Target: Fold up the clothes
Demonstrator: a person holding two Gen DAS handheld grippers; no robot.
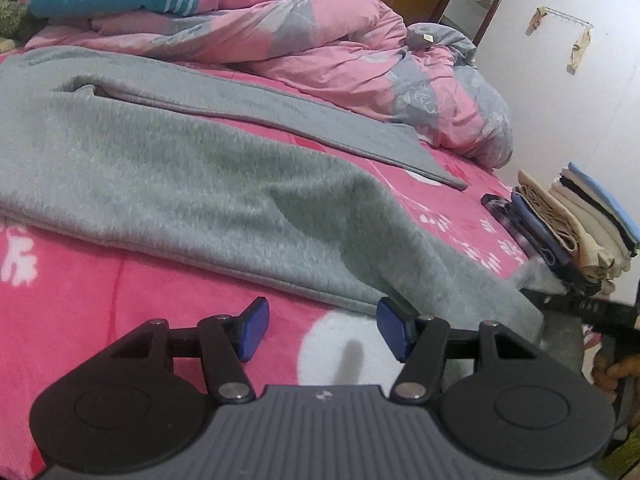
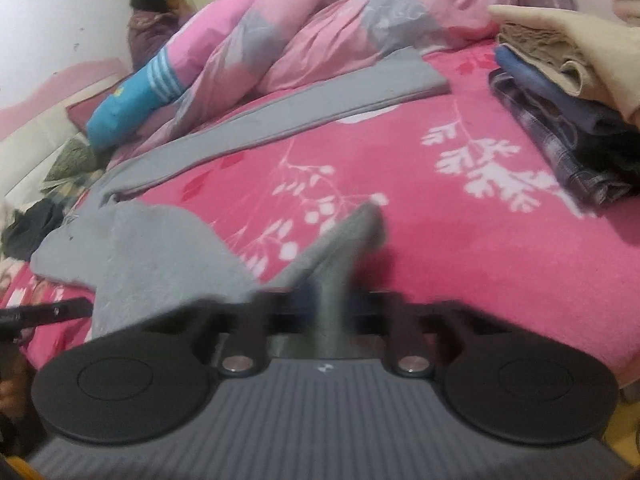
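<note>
Right tongs [image 2: 326,304] clamp grey trousers' [image 1: 168,168] hem; left tongs [image 1: 322,330] apart beside them.

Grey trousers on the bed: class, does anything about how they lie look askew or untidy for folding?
Yes. The grey trousers lie splayed: one leg stretches flat toward the pink quilt, while the other bunches and lifts where the right gripper pinches its end. The folded clothes stack looks tidy.
</note>
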